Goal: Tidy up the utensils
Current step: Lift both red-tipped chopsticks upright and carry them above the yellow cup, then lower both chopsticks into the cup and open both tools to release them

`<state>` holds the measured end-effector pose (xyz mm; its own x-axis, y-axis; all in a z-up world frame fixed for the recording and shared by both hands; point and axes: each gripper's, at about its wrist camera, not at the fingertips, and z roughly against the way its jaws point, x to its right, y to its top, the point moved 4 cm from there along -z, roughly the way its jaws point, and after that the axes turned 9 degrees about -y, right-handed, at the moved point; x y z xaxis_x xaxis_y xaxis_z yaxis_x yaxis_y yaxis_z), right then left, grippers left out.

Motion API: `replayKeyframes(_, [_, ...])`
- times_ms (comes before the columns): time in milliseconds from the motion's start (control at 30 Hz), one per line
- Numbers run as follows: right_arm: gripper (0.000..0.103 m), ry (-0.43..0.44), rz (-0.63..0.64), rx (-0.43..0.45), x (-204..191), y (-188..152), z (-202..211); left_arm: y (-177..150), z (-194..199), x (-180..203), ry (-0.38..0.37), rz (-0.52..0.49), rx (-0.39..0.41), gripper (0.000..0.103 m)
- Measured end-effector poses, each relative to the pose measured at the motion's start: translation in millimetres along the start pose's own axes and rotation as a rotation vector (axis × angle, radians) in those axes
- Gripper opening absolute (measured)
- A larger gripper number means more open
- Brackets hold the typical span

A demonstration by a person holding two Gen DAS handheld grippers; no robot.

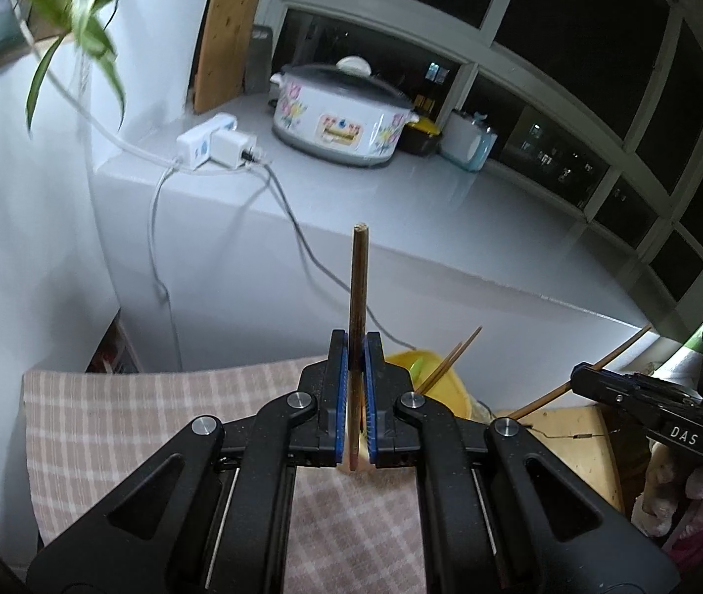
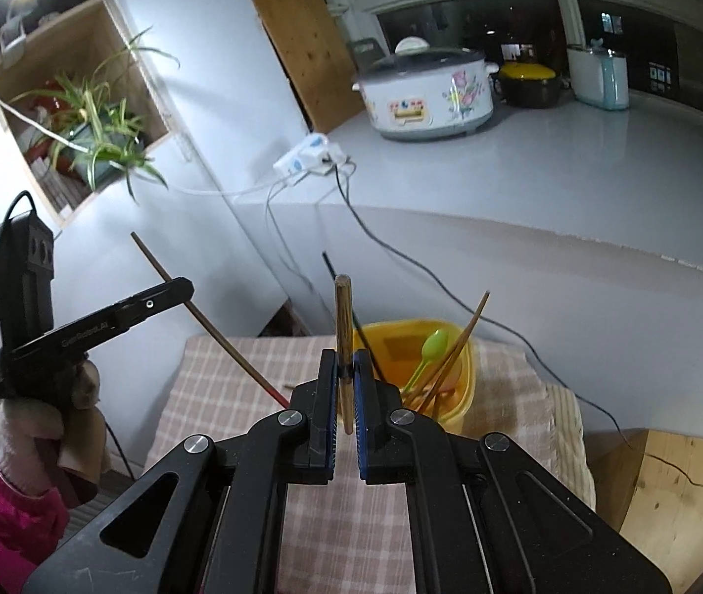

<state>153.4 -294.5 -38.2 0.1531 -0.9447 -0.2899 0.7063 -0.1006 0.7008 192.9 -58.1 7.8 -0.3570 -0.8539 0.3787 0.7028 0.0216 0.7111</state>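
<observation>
My left gripper (image 1: 357, 341) is shut on a dark brown chopstick (image 1: 358, 277) that stands upright between its blue pads, above the checked cloth (image 1: 153, 406). From the right wrist view the same left gripper (image 2: 185, 289) holds that chopstick (image 2: 212, 331) slanted, red tip down. My right gripper (image 2: 345, 361) is shut on a lighter bamboo chopstick (image 2: 342, 317), also upright. Just behind it sits a yellow container (image 2: 467, 371) holding a green spoon (image 2: 433, 346) and several chopsticks. The left wrist view shows the right gripper (image 1: 576, 373) at the right with its chopstick (image 1: 618, 349).
A white counter (image 1: 450, 208) rises behind the clothed table, bearing a flowered cooker (image 1: 341, 116), a power strip (image 1: 208, 141) with trailing cables (image 2: 400, 257), a yellow-lidded pot (image 2: 529, 81) and a pale blue appliance (image 2: 598, 76). A plant (image 2: 99, 133) sits in a wall niche. Bare wood (image 2: 673, 495) lies at right.
</observation>
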Motion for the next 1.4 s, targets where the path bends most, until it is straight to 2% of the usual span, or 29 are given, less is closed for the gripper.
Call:
replayKeyframes(200, [0.005,-0.030,0.013,0.024,3.4,9.3,-2.5,14.7,-12.3,12.0,-0.021,-0.028,0.009,0.004])
replayKeyframes(367, [0.005,-0.052,0.018,0.010,8.2,11.0,-17.3,15.6,-32.1,21.3,-0.029,-0.053,-0.011,0.004])
replayKeyframes(767, [0.004,-0.092,0.017,-0.052,19.8,1.3,-49.2,1.1,-65.9,20.9,-0.004,-0.072,-0.071,0.004])
replayKeyframes(1400, [0.005,-0.145,-0.004,-0.177,37.2,-27.3,-94.5,-26.2,-103.0,7.2,0.015,-0.036,-0.157,0.004])
